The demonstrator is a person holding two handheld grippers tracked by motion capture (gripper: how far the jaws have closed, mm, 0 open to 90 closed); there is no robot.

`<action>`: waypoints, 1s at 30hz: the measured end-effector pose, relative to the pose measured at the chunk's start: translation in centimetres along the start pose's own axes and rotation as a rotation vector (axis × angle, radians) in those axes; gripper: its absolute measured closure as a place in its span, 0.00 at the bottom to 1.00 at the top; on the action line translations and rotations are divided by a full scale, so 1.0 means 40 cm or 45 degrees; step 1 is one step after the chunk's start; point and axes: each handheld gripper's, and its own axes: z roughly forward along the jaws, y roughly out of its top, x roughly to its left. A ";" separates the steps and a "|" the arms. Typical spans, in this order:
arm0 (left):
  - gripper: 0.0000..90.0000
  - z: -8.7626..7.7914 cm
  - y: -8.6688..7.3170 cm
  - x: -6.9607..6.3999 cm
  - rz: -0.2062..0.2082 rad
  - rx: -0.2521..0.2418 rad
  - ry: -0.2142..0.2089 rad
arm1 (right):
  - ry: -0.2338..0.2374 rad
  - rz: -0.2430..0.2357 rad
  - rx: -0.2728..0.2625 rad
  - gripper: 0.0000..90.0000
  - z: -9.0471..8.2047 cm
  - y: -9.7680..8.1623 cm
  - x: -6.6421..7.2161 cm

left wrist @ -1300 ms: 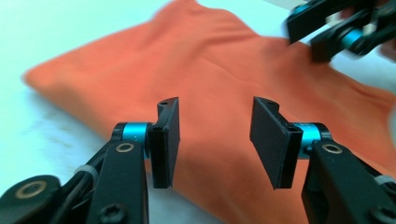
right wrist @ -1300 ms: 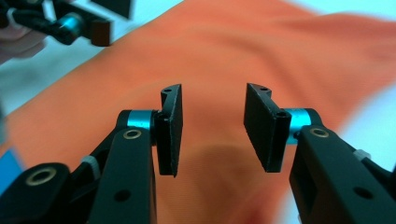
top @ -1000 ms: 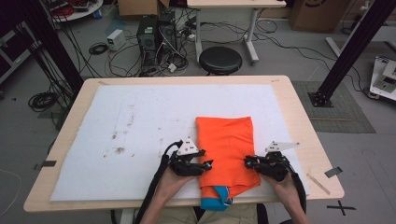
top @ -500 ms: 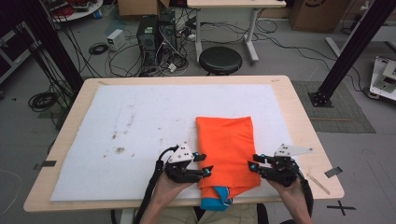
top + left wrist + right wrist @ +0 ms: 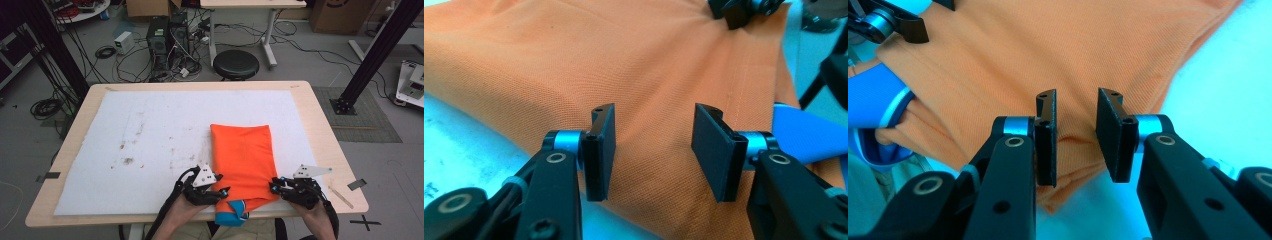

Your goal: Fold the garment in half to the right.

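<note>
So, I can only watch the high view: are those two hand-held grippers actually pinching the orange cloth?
Observer: Not the left hand-held gripper. Its own view shows the jaws standing well apart over the orange cloth, pressing on nothing.
Operator: And the right one?
Observer: The right hand-held gripper has just been closing its jaws, but a gap remains. The cloth's folded edge shows through it, unsqueezed.
Operator: What's the blue bit near the table edge?
Observer: The right gripper view shows a blue cuff with a pale stripe, poking out from under the orange folds.
</note>
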 end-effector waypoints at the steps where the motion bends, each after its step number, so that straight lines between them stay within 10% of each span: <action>1: 0.58 0.000 0.002 0.000 0.005 0.005 0.005 | -0.014 -0.008 0.006 0.80 0.000 0.001 0.004; 6: 0.43 -0.014 0.009 0.011 -0.060 -0.043 -0.042 | 0.016 0.005 -0.014 0.54 0.001 0.011 0.010; 14: 0.30 -0.081 0.002 0.057 -0.075 -0.102 0.121 | -0.073 0.032 -0.198 0.25 -0.023 0.029 -0.012; 30: 0.30 -0.266 -0.088 0.232 -0.177 -0.226 0.423 | -0.219 0.096 -0.266 0.24 -0.019 0.020 -0.067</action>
